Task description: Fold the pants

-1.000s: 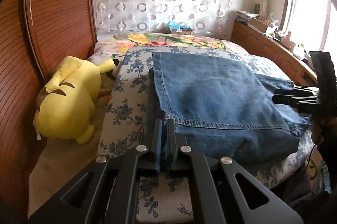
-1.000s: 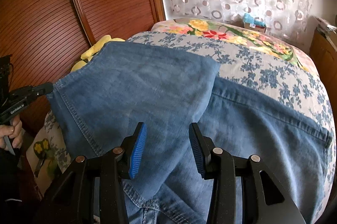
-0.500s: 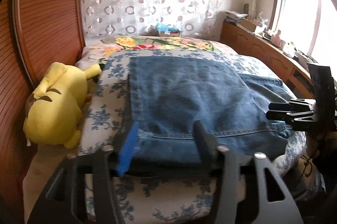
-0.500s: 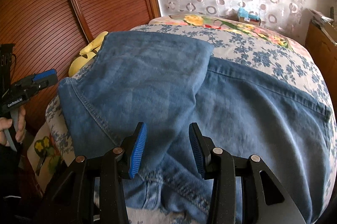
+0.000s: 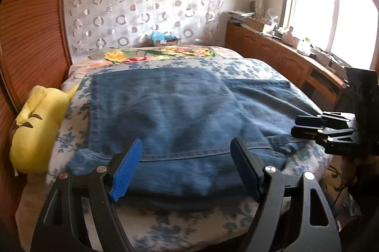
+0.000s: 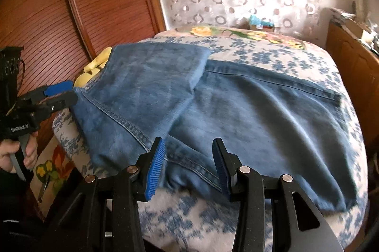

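Note:
Blue jeans (image 5: pixel 177 110) lie flat on the bed, one part folded over onto the left half (image 6: pixel 146 86), the rest spread to the right (image 6: pixel 272 114). My left gripper (image 5: pixel 187 159) hovers at the near hem with its jaws opening; the denim lies beyond and below the blue pads (image 5: pixel 126 169), untouched. It also shows at the left edge (image 6: pixel 59 92) of the right wrist view, with a hand (image 6: pixel 14 152) on its handle. My right gripper (image 6: pixel 188 165) stands open over the near edge of the jeans, gripping nothing; it shows side-on (image 5: pixel 305 128) in the left wrist view.
The bed carries a blue-flowered cover (image 5: pixel 189 223) and a bright floral blanket (image 5: pixel 154 54) at the far end. A yellow plush toy (image 5: pixel 33 133) lies at the left beside a wooden wall panel (image 6: pixel 47 15). A wooden cabinet (image 5: pixel 272 55) with clutter runs under the window on the right.
The left gripper, shut on the jeans' hem a second ago, has let go and opened wide. Both grippers have drawn back toward the near edge of the bed.

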A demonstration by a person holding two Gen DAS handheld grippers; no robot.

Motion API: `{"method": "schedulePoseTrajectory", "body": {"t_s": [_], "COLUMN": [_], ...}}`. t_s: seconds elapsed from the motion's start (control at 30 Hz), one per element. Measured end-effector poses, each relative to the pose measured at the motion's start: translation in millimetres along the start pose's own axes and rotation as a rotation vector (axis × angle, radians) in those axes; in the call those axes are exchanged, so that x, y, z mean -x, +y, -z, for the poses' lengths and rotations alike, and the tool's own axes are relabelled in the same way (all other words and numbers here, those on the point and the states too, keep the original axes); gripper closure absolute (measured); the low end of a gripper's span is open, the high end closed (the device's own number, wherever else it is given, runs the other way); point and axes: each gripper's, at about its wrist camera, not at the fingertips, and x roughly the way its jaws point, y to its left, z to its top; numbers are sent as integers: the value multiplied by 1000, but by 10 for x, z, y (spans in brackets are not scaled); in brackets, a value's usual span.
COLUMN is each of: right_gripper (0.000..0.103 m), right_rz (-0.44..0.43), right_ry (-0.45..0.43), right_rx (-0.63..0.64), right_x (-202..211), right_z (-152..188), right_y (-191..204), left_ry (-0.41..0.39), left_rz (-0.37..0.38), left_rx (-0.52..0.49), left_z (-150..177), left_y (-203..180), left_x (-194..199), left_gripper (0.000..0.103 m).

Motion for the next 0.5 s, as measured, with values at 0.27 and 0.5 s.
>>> {"method": "schedulePoseTrajectory", "body": {"t_s": [0.27,0.5], "right_gripper": [60,56], "right_rz": [56,101], "right_ry": [-66,-101], "right_rx": [-58,-91], "right_x": [505,882], "right_z": [232,440], "right_y": [-197,-321], "left_ry": [-10,-14], "left_rz": [21,42], "left_rx": [-40,-75], "left_z": [25,37], "left_y": [-350,-622], "left_x": [112,183], "left_gripper": [25,25]}}
